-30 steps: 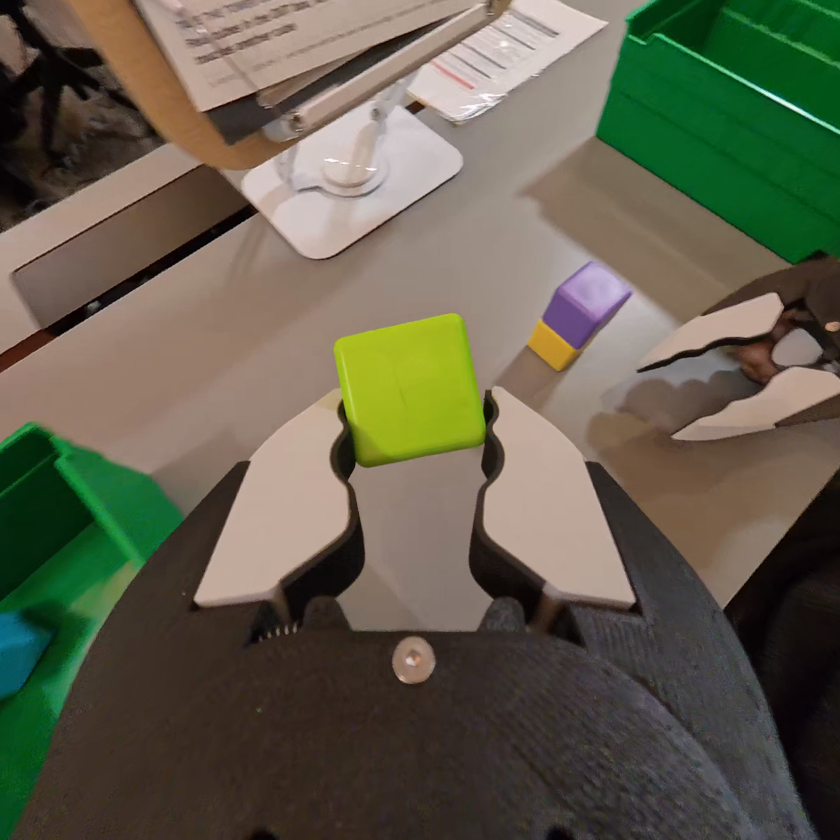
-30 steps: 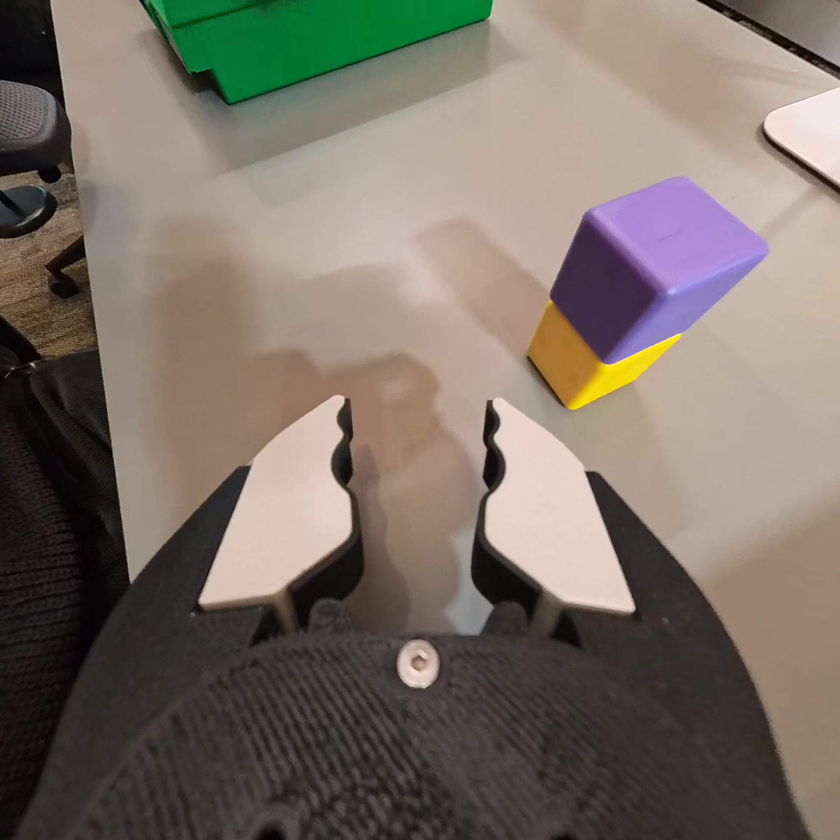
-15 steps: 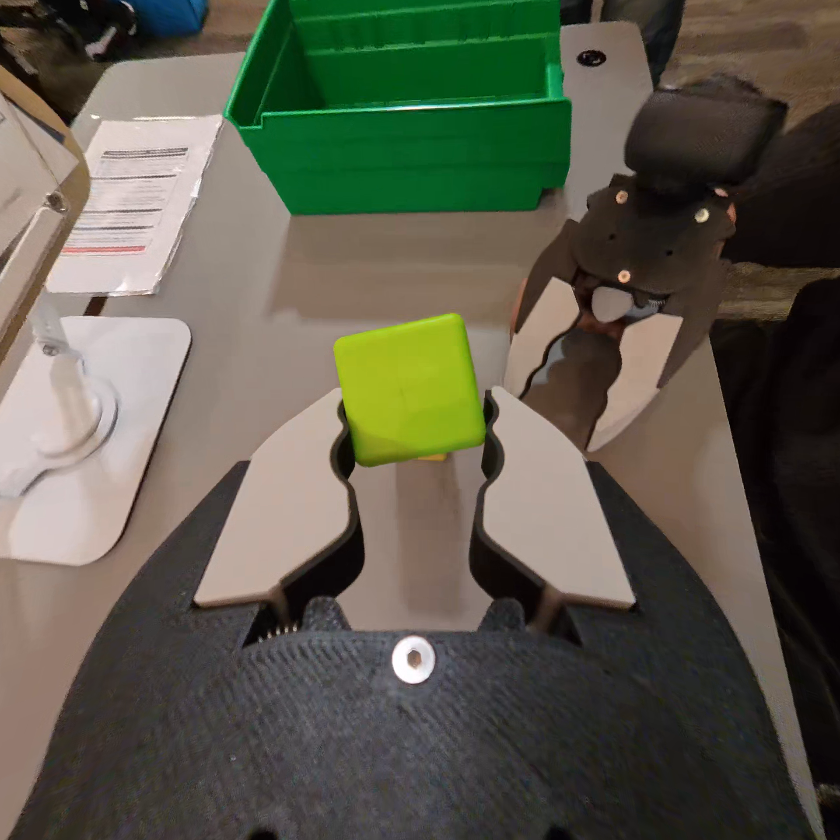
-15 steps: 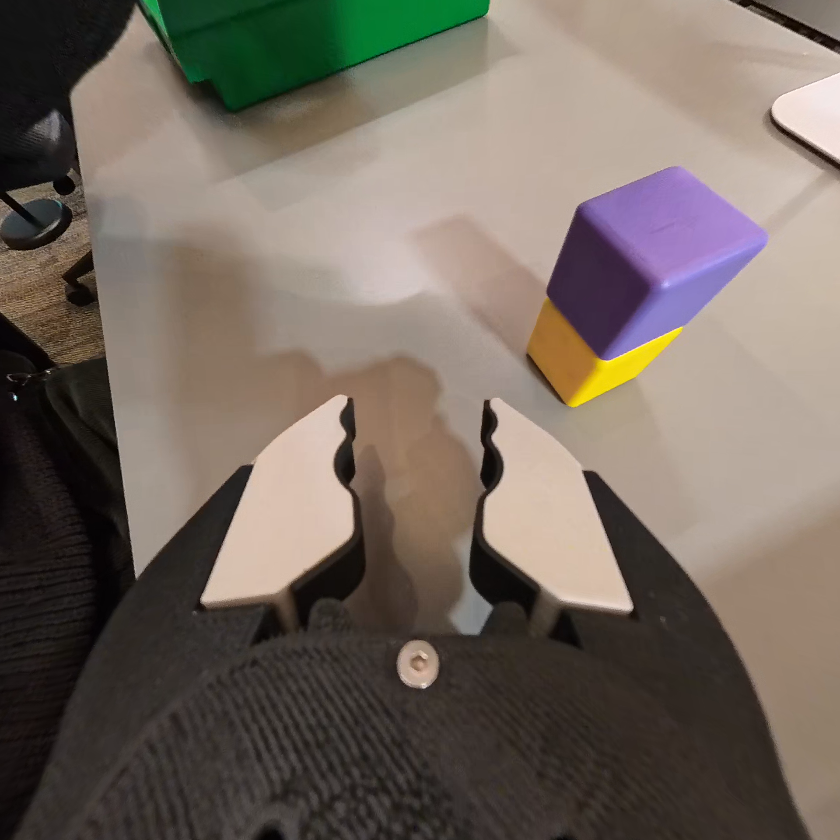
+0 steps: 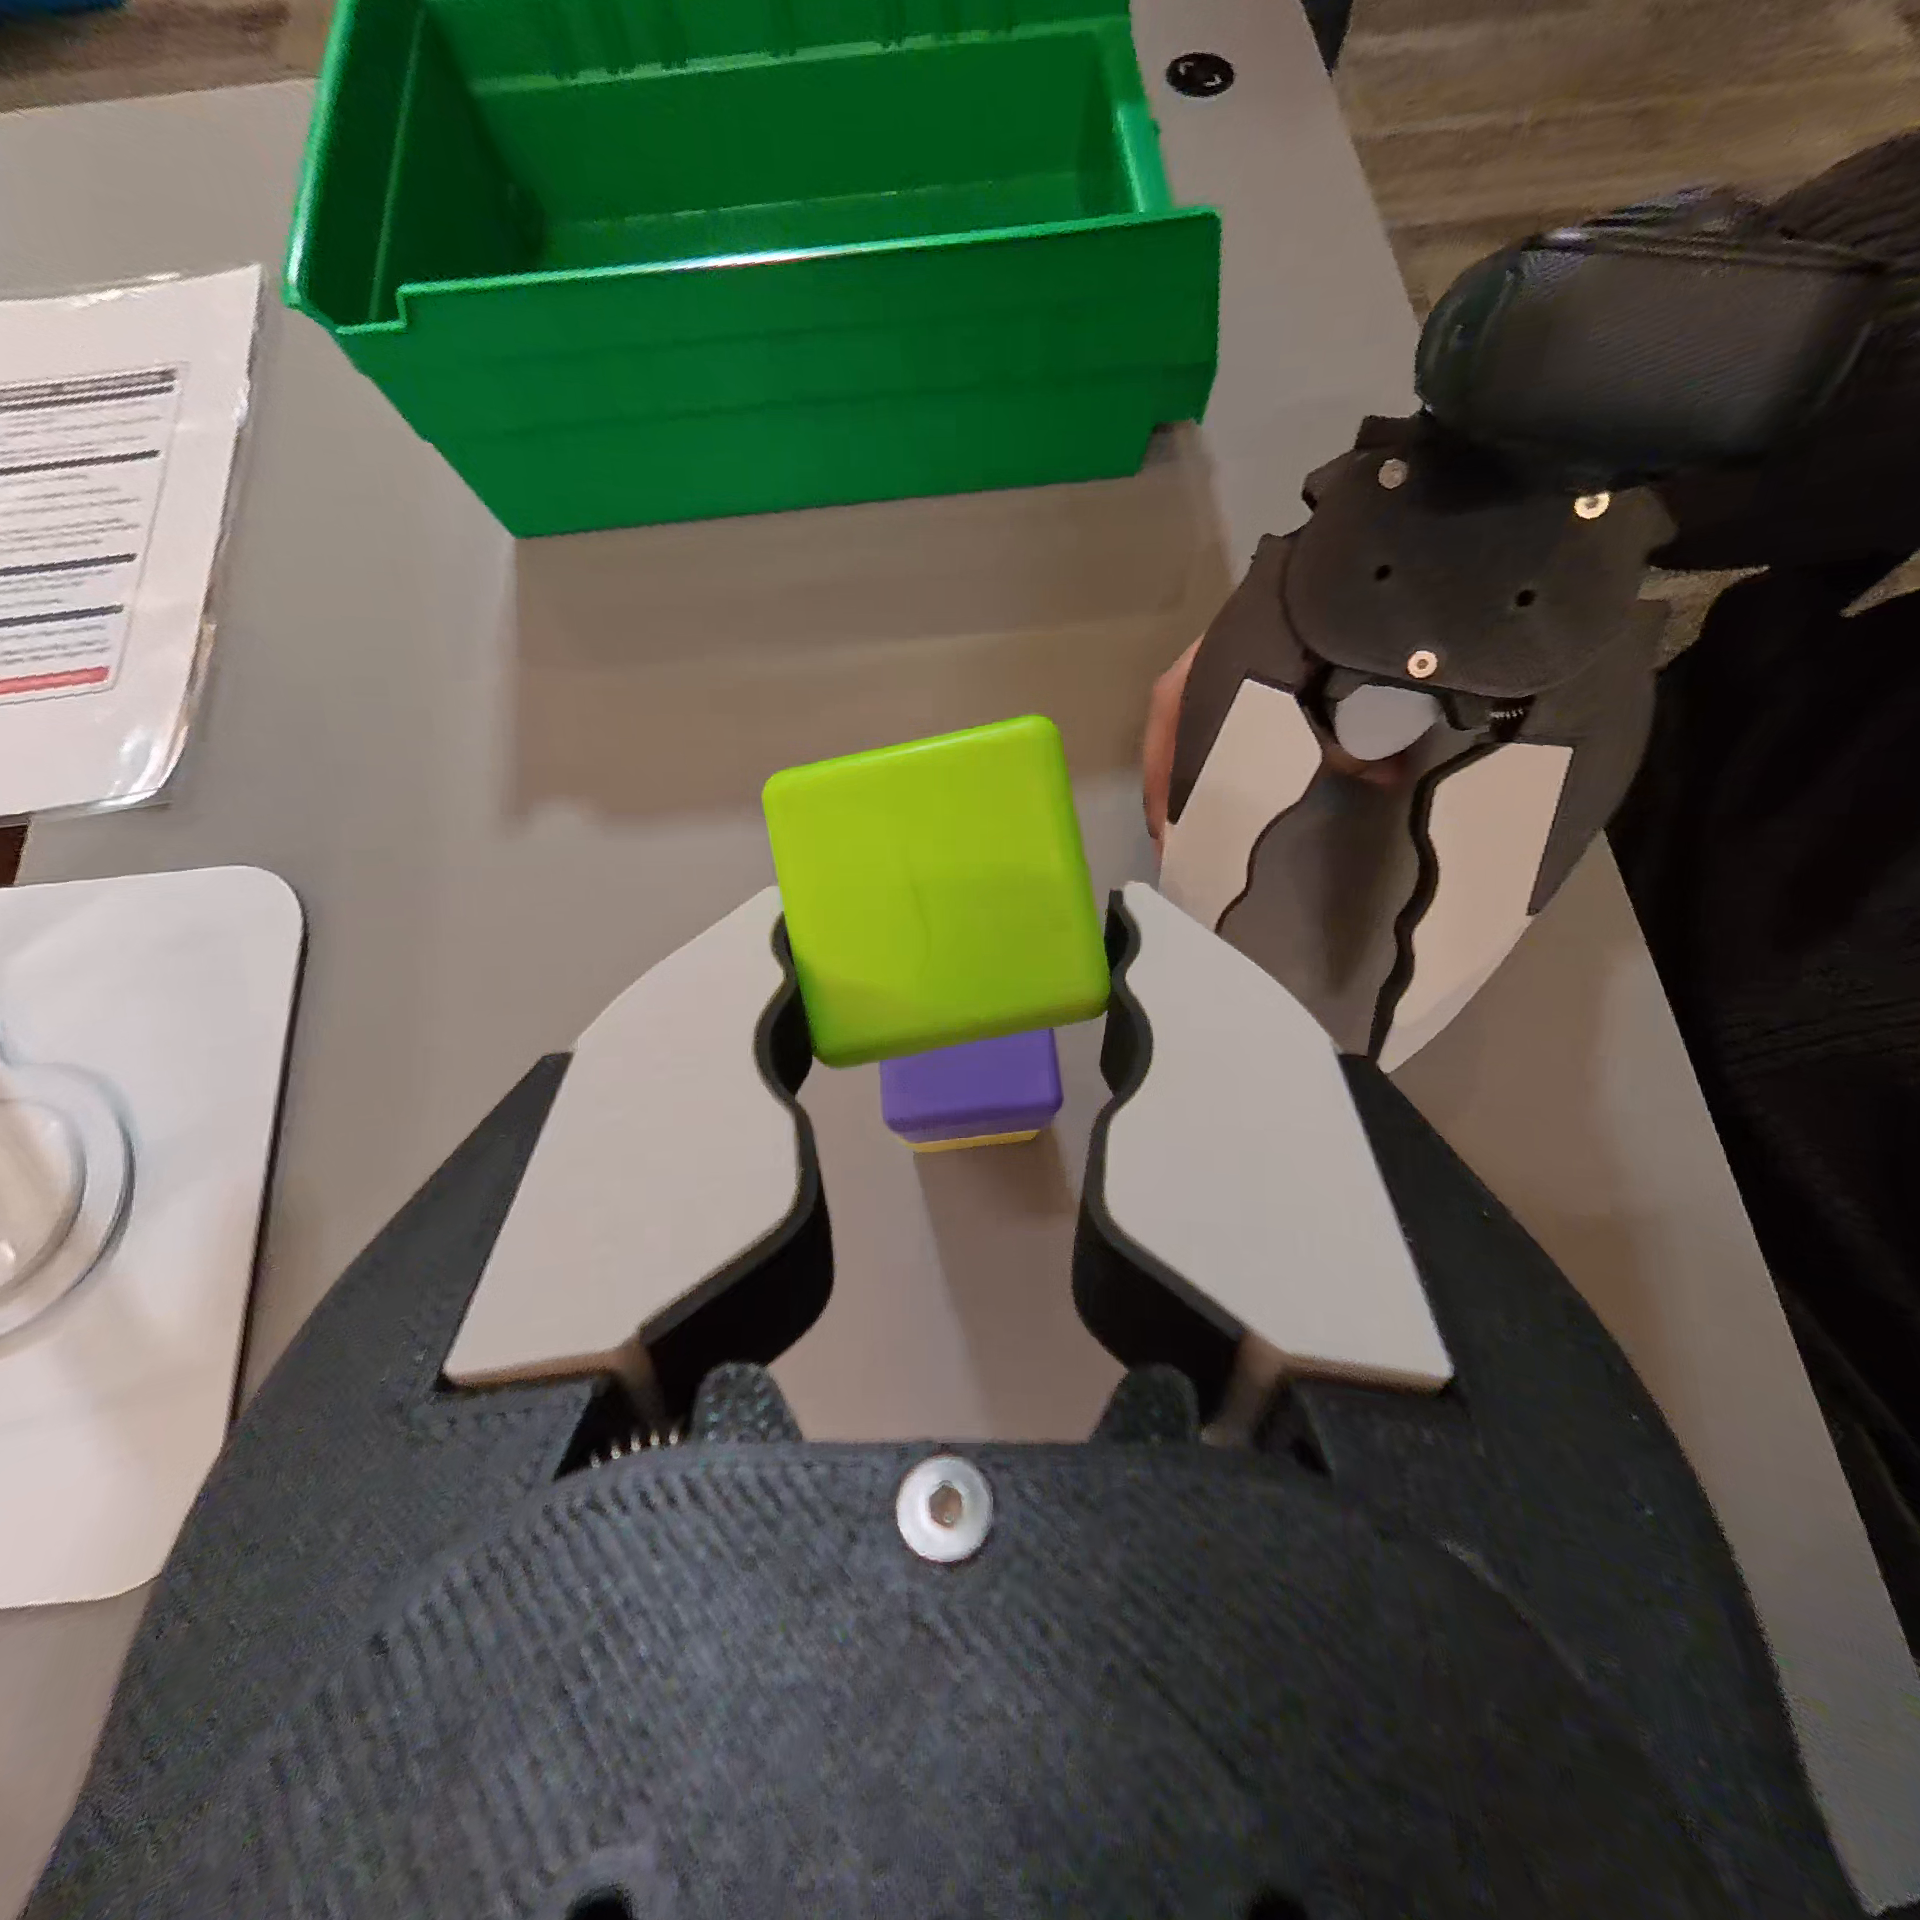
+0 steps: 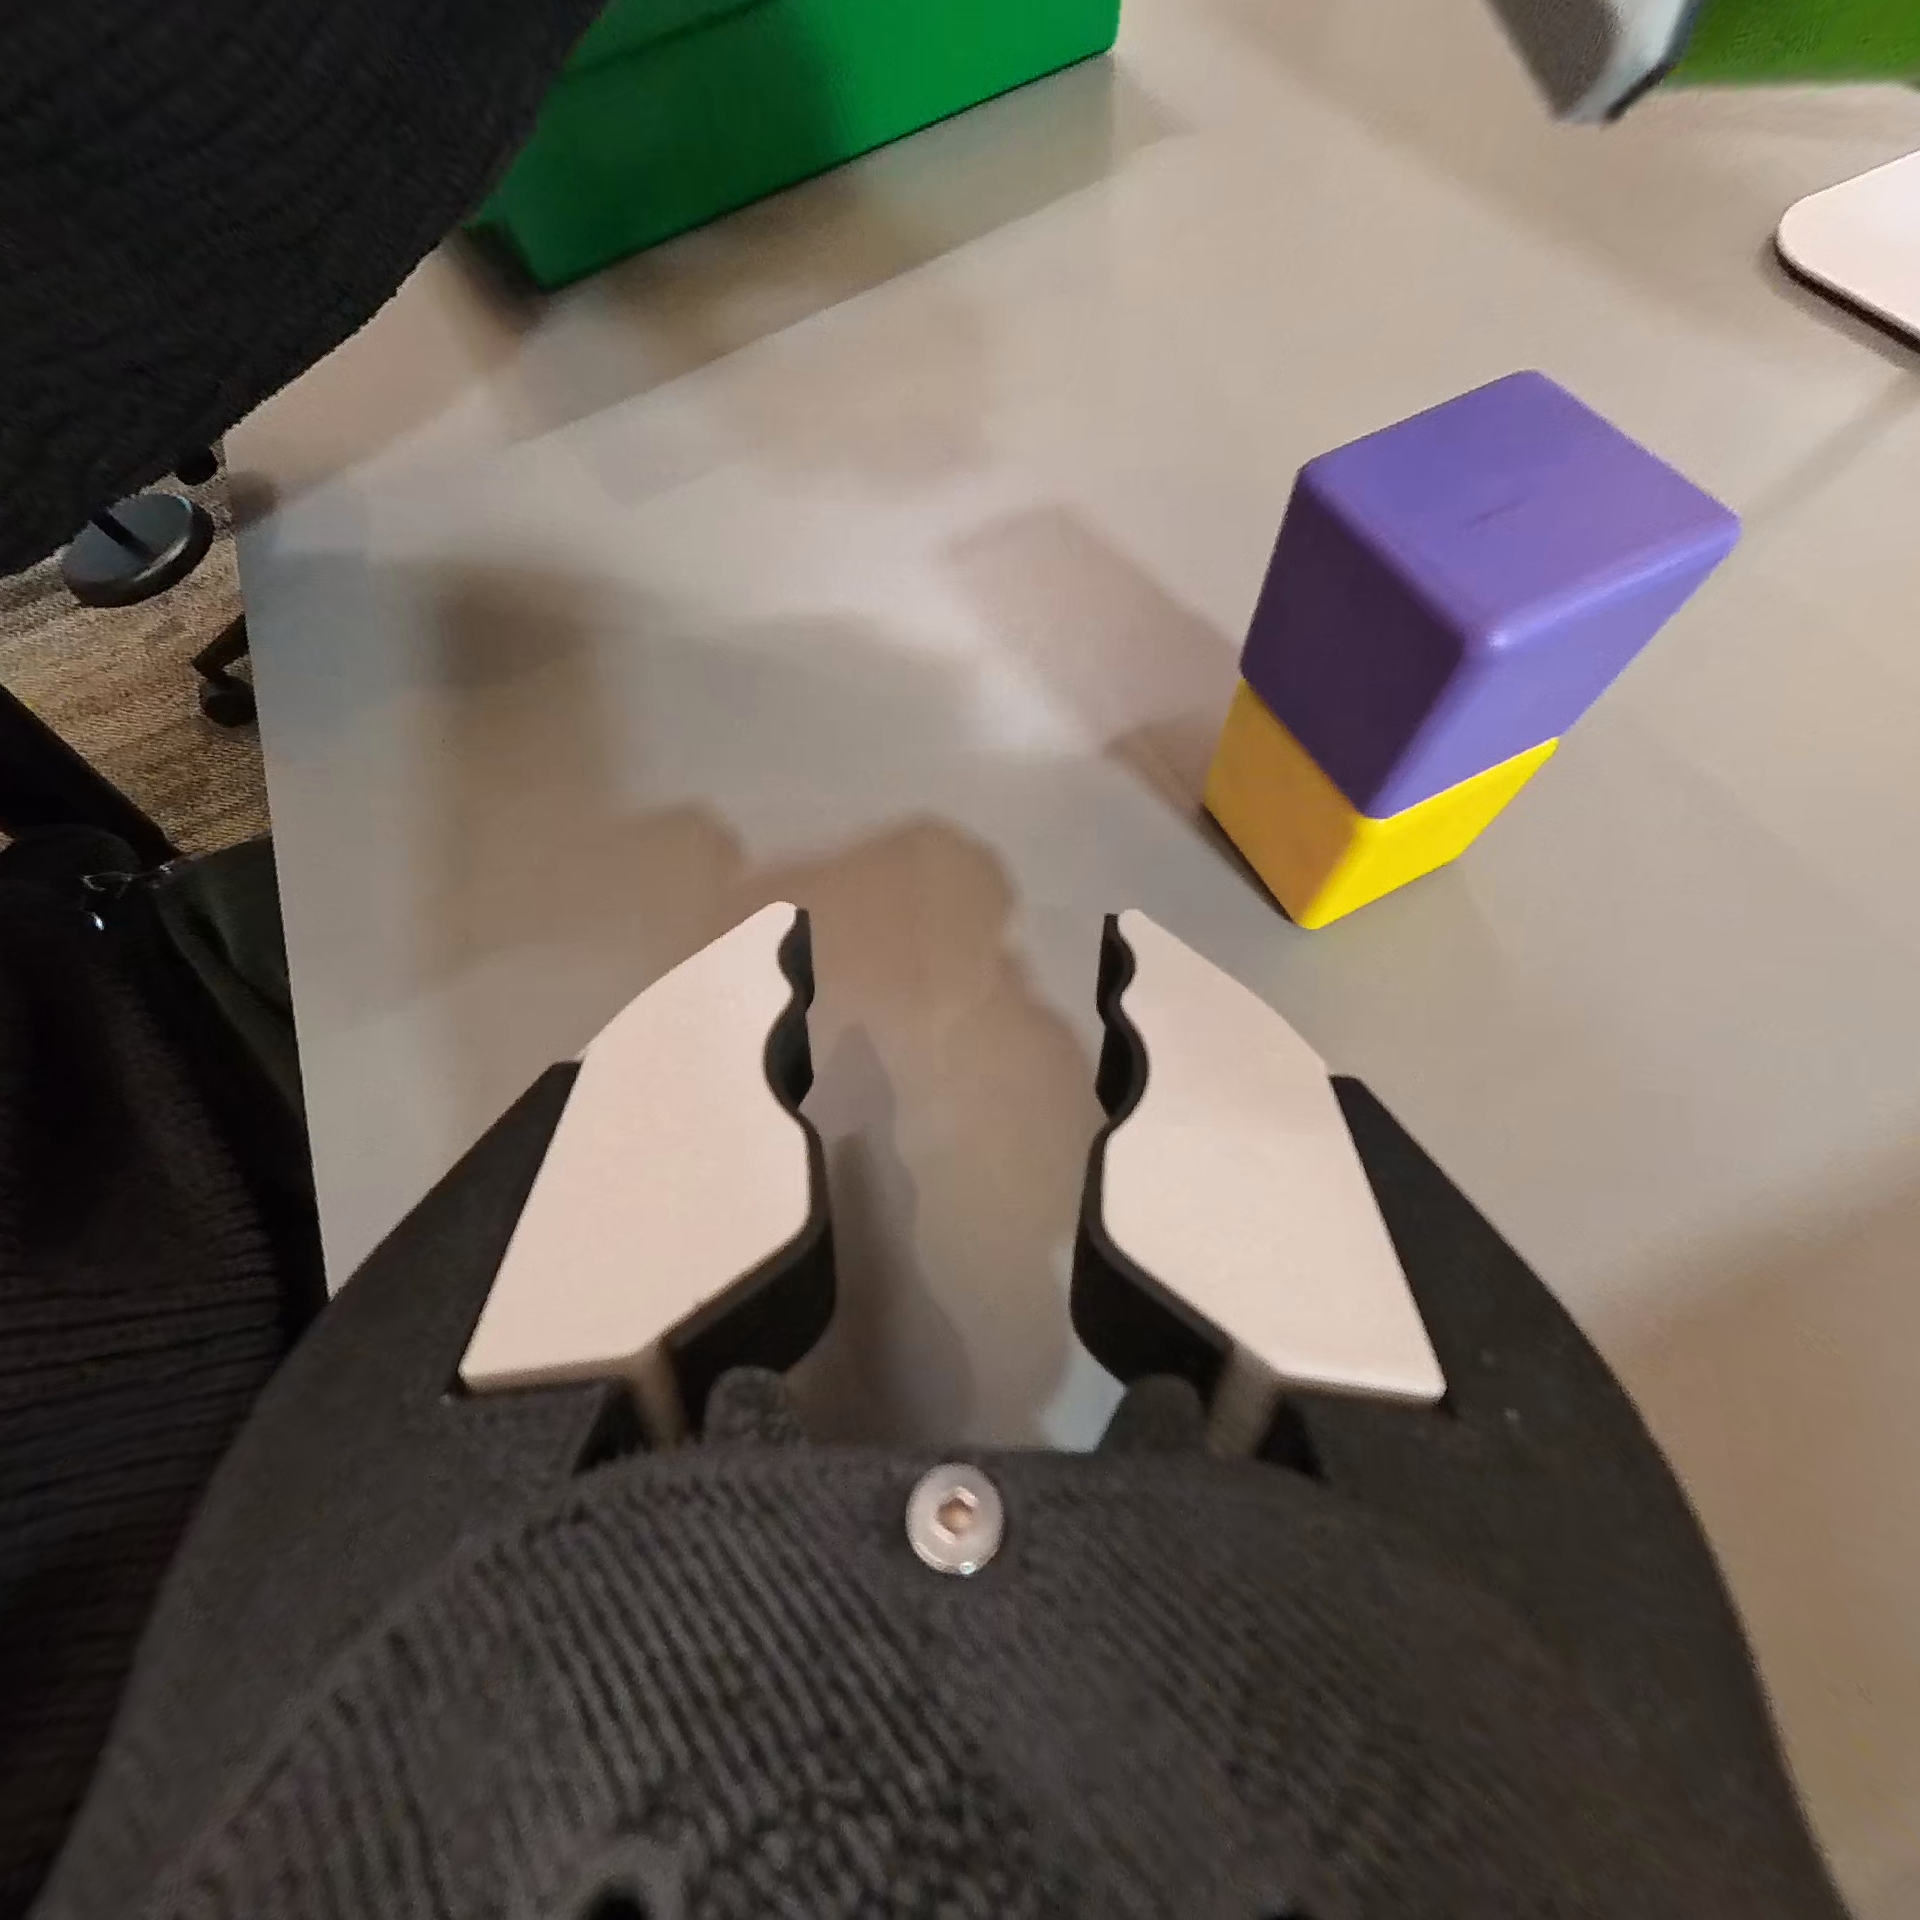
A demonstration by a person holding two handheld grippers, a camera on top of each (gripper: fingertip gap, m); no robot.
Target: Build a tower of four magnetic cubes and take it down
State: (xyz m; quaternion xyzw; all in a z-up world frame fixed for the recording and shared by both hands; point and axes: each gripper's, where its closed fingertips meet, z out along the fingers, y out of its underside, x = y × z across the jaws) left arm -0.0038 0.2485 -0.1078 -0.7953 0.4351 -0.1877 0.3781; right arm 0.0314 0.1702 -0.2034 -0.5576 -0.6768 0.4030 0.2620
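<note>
The left claw [image 5: 948, 935] is clenched on a lime-green block [image 5: 935, 883], gripping two opposite flat sides near its lower edge, held tilted above a purple block [image 6: 1475, 582] stacked on a yellow block [image 6: 1351, 831] on the grey bench [image 6: 727, 520]. The block looks rigid, smooth, probably light and a little slippery. The right claw [image 6: 956, 935] hangs released, empty, near the stack. A green bin [image 5: 769, 343] stands beyond.

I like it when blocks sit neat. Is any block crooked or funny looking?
Yes. The lime green block pinched in the left hand-held gripper sits tilted. On the table, the purple block is twisted a bit on the yellow block, so its edges overhang. Nothing looks spilled or broken.
</note>
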